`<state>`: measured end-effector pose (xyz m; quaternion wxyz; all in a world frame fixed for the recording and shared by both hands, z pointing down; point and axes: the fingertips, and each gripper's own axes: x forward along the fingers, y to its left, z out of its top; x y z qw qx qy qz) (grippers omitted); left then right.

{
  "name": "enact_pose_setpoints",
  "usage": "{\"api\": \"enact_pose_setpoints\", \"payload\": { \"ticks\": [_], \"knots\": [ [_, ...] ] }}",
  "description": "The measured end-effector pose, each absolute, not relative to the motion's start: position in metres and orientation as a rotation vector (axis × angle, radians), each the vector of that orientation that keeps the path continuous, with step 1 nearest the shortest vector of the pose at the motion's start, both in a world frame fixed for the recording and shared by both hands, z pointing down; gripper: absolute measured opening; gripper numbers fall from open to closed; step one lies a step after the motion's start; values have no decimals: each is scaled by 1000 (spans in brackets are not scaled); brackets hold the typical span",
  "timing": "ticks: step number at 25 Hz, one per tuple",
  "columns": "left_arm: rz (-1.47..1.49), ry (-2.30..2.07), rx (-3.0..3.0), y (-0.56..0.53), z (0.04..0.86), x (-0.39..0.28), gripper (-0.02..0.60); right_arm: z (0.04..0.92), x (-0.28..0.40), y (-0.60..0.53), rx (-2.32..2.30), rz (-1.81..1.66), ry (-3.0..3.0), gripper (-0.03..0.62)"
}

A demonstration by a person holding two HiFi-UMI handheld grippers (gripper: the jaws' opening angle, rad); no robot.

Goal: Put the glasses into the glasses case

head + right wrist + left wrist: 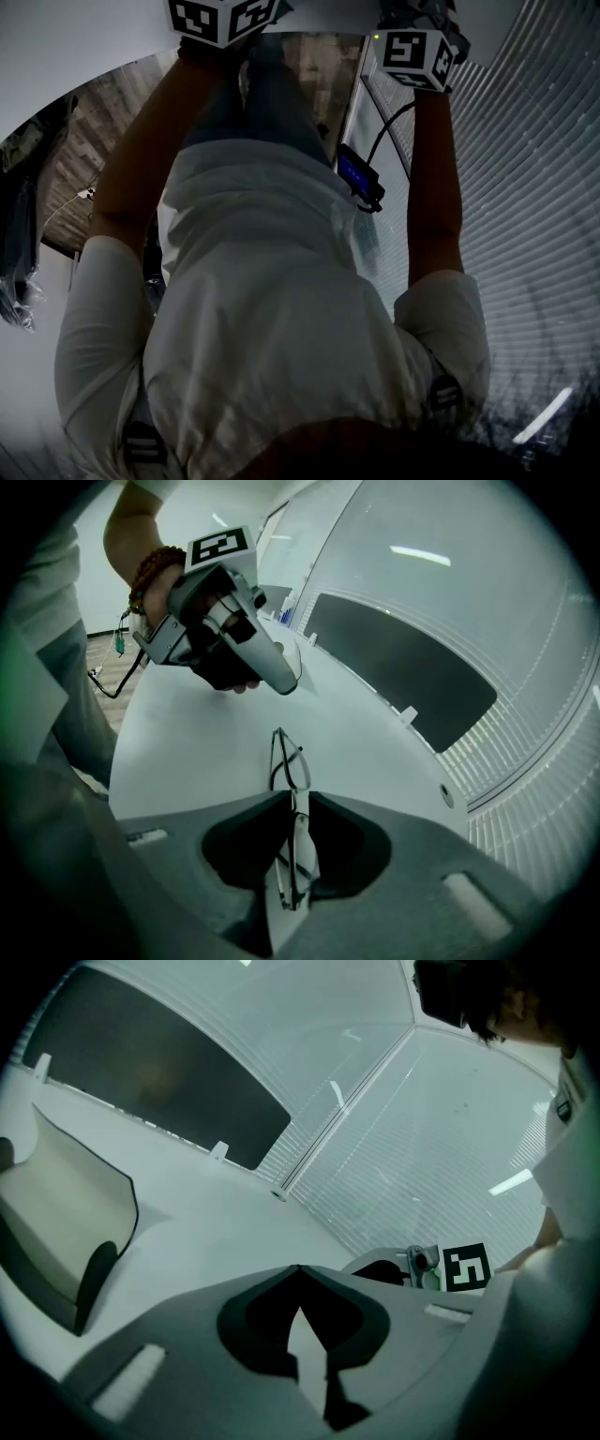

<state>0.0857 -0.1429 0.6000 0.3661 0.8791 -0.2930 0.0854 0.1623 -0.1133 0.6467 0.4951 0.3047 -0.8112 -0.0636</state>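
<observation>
- The bench (187, 752) is a white top lying under both tongs. In the right gripper view it is bare around the jaws, apart from the other tool hovering over it further out.
- The glasses case (66, 1227) stands open on the bench, with a pale lining and a dark rim. It is ahead and well to the left of the left tongs. The right gripper view does not show it at all.
- The left tongs (298, 1274) are clenched at the tips with nothing between them. They hang over the bench, apart from the case.
- The right tongs (295, 797) are clenched on the glasses and point steeply down at the bench. The left tongs lie ahead and to the left of them.
- The glasses (289, 761) are folded and pinched edge-on between the right jaws. One lens rim sticks out just past the tips, and the rest runs back between the jaws. They look clear of the bench, though I cannot be sure.
- Step in hand, as I judge it: the pick-up is done, and the carry to the case is not.
- The next move calls for taking the glasses across to the open case and turning them to lie along its hollow. They should be lowered before the right jaws release. The empty left tongs could steady the case, since a light case may slide or tip.
</observation>
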Motion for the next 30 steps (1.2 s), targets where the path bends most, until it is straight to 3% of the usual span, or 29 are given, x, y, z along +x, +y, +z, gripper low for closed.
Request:
{"api": "enact_pose_setpoints", "payload": {
  "ticks": [7,17,30],
  "knots": [
    [215,-758,2262,-138,597,85,-2,634,160,-123,773,-209,-1971,20],
    [208,-763,2274,-127,585,86,-1,602,166,-118,842,-232,-1994,18],
    [108,-818,2369,-82,479,63,0,480,146,-66,953,-317,-2028,18]
  ]
}}
